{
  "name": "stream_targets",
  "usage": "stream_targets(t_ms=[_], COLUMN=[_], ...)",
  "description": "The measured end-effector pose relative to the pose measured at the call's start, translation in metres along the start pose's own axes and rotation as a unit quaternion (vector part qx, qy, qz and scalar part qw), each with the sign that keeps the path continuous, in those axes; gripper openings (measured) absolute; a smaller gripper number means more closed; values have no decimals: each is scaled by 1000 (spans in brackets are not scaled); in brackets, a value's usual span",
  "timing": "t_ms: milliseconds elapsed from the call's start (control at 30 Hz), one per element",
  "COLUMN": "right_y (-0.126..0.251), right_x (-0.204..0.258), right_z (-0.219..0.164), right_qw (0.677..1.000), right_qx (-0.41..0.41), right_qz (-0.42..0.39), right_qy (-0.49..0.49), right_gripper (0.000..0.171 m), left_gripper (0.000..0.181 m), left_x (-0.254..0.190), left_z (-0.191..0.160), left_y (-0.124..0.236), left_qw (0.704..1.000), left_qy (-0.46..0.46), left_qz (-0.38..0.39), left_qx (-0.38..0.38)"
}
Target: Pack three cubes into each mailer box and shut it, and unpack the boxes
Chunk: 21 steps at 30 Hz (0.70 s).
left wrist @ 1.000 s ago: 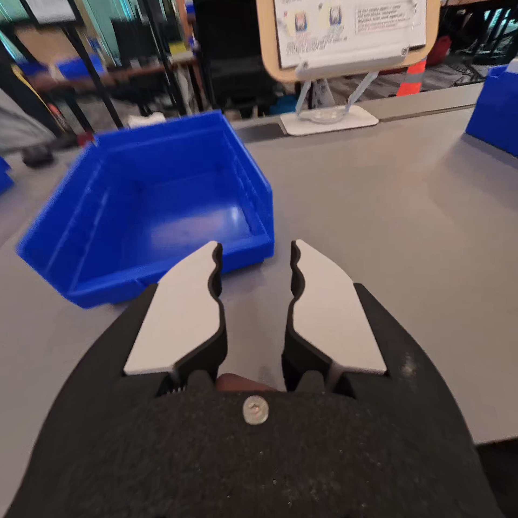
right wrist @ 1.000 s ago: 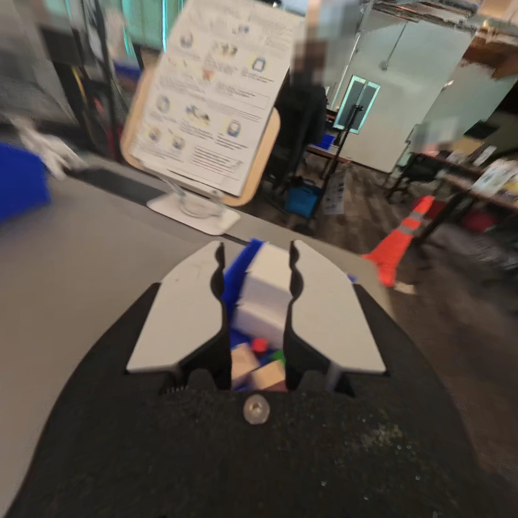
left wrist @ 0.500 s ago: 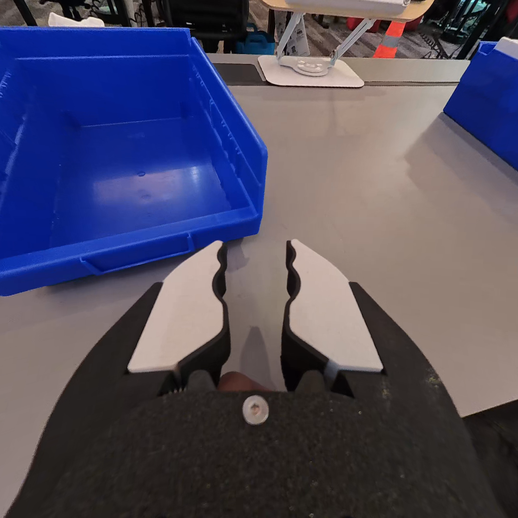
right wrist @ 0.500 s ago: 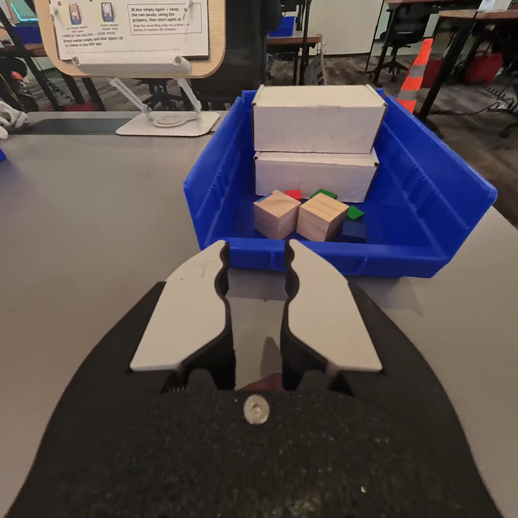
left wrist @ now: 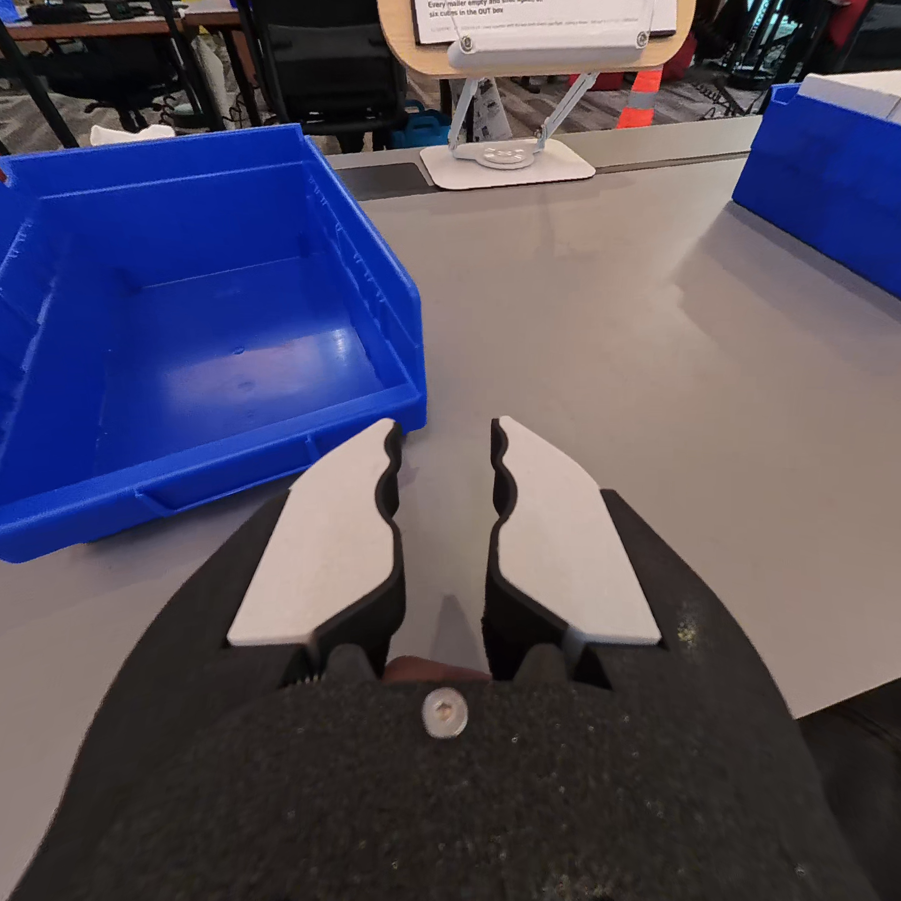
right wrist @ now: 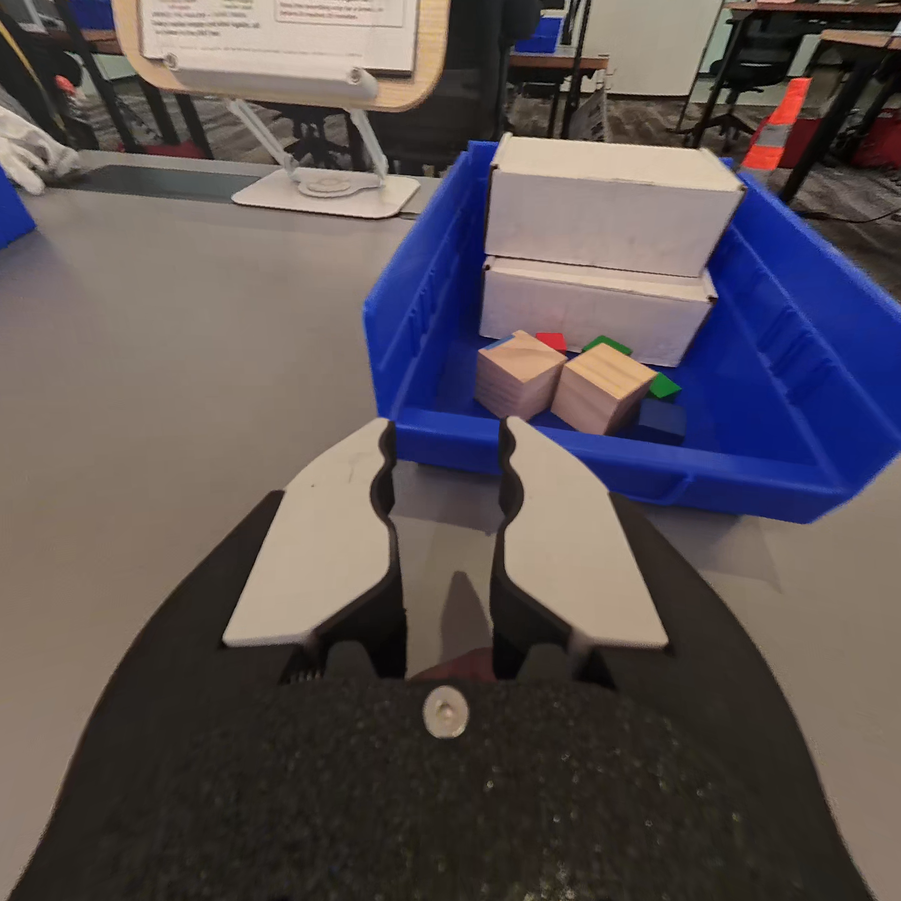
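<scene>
In the right wrist view a blue bin holds two shut white mailer boxes, the upper box stacked on the lower box. In front of them lie several cubes: two bare wooden cubes, with red, green and blue ones behind. My right gripper is open and empty, just short of the bin's front left corner. In the left wrist view my left gripper is open and empty over the table, beside the front right corner of an empty blue bin.
A grey table carries both bins. A sign on a white stand sits at the far edge, also in the right wrist view. The right bin's side shows at the left view's right edge. A white glove lies far left. Tip to tip, the grippers are about 45 cm apart.
Both cameras swung down to the table and then pulled back a little. Both grippers stayed open and empty, with the jaw gap a bit wider than half a second ago.
</scene>
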State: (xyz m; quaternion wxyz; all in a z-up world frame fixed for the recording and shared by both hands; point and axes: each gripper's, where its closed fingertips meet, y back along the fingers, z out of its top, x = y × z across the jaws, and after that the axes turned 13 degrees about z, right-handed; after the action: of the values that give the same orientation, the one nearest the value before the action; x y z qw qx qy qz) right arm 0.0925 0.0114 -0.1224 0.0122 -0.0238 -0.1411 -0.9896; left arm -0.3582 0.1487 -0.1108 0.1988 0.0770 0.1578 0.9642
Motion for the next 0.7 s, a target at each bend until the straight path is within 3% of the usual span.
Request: stream_targets(t_ms=[100,200,300,400,467,567,633,700], right_y=[-22,-58,-77,-92,-98,-98,-96,-90], right_x=[17,16,9,32,44,70,103,135], right_z=[6,5,24,32,31,32,33,36], right_qw=[998,997,1000,998,998,995,987,975], right_qx=[-9,41,23,44,56,49,41,39], right_qz=[55,53,12,44,39,83,157,218], right_qy=[-40,-46,-16,-19,7,-3,-25,-11], right_gripper=[48,69,67,66,84,76,65,54], left_gripper=[34,34,34,34,34,41,53,53], left_x=[-7,-17,-22,-24,-30,-62,-110,-157], left_z=[1,-1,-7,-9,-14,-23,-30,-21], left_y=[2,2,1,-1,-3,-4,2,9], left_qw=[1000,1000,999,997,996,993,986,978], left_qy=[-1,-12,-44,-76,-94,-98,-90,-87], left_qz=[-12,-26,-21,-11,-12,-53,-130,-182], left_qx=[-4,1,5,-2,4,31,58,45])
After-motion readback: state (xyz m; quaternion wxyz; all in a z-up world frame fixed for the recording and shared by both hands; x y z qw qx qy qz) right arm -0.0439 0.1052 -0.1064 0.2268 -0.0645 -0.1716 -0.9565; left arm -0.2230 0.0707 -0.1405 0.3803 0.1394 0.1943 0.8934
